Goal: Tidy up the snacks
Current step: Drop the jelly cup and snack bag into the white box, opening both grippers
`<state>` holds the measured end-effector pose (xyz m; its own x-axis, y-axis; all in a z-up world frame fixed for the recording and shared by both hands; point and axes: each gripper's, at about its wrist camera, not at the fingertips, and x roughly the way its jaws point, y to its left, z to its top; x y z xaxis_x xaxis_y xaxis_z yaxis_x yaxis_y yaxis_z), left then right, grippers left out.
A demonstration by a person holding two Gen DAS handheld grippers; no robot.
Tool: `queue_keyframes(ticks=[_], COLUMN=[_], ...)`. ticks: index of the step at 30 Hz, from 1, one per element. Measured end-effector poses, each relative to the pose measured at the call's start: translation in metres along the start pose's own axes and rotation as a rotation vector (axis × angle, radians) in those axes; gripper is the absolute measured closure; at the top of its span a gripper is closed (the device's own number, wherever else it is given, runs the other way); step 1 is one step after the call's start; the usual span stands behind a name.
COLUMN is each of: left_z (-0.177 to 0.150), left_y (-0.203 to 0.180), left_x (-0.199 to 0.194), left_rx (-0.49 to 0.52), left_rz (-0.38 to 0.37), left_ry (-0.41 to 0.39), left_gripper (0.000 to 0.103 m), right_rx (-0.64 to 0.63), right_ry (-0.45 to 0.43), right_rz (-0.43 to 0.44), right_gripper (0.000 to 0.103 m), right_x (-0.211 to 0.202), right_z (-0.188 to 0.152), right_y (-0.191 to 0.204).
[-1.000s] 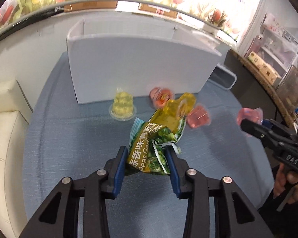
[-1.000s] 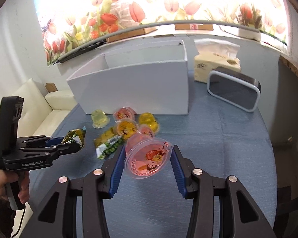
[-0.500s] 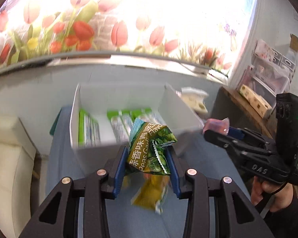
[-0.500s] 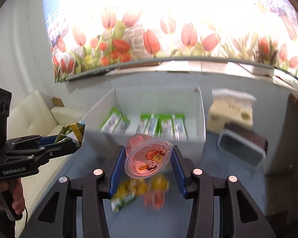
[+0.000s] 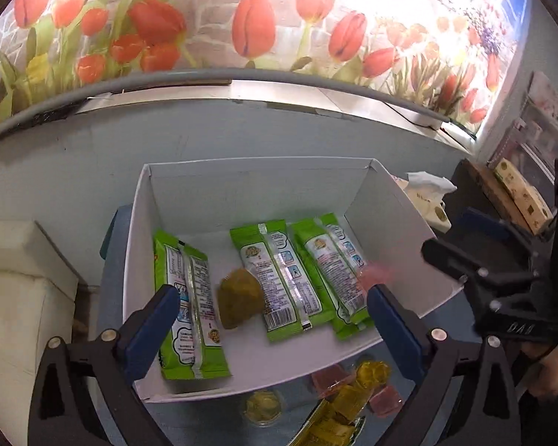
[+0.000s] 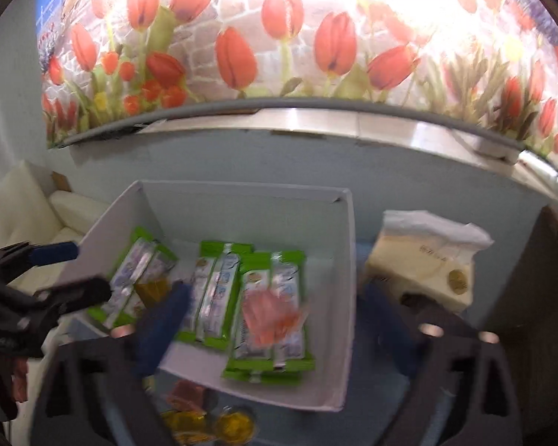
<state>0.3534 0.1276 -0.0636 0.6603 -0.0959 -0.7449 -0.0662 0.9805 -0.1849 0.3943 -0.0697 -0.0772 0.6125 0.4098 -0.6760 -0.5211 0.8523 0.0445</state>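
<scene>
Blue-clothed counter [image 5: 204, 423] nearest, at 6 o'clock in the left wrist view, with loose snacks on it: a yellow jelly cup [image 5: 264, 405], a yellow packet [image 5: 338, 416] and pink jelly cups [image 5: 385, 399], all just in front of the white box [image 5: 241, 379].

Left claw [image 5: 271, 297] above the box's near wall, jaws just sprung apart and spread wide, nothing pinched. Olive-green pea snack packet [image 5: 240, 299] blurred between the blue pads, inside the box outline, between the green packet at 9 o'clock [image 5: 189, 308] and the two toward 3 o'clock [image 5: 279, 278] [image 5: 331, 271]; resting or dropping, cannot tell.

Right claw [image 6: 279, 297] likewise over the box and smeared by motion, jaws just opened to full spread, gripping nothing. Pink jelly cup [image 6: 271, 316] blurred over the rightmost green packets, free of both pads; seen from the left wrist as a pink smear [image 5: 375, 273] at the box's 3 o'clock side.

From the left wrist, right claw at 3 o'clock [image 5: 450, 236], with a hand [image 5: 550, 371] on its grip at 4 o'clock. From the right wrist, left claw at 9 o'clock [image 6: 89, 269], over the box's left corner.

Farther off: tissue box [image 6: 420, 260] beside the box at 3 o'clock, cream sofa [image 5: 18, 297] at 9 o'clock, pale blue wall behind, tulip mural [image 5: 253, 26] at 12 o'clock.
</scene>
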Motion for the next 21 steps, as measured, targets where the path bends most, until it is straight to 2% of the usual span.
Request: queue_keyframes(ticks=[2, 12, 18, 21], left_z=[-0.003, -0.014, -0.025, -0.042], left_y=[-0.001, 0.001, -0.008, -0.016], left_x=[0.002, -0.020, -0.051, -0.068], left_rx=[0.012, -0.008, 0.001, 0.022], left_rz=[0.043, 0.068, 0.078, 0.099], left_ry=[0.008, -0.020, -0.073, -0.095], left_gripper=[0.000, 0.000, 0.000, 0.000], right_rx=[0.021, 0.098, 0.086, 0.068], right_ry=[0.010, 0.015, -0.032, -0.028], right_rz=[0.015, 0.043, 0.092, 0.126], right_gripper=[0.000, 0.000, 0.000, 0.000], right_x=[-0.002, -0.021, -0.053, -0.066], right_z=[0.000, -0.012, -0.030, -0.050], right_y=[-0.005, -0.016, -0.002, 0.008])
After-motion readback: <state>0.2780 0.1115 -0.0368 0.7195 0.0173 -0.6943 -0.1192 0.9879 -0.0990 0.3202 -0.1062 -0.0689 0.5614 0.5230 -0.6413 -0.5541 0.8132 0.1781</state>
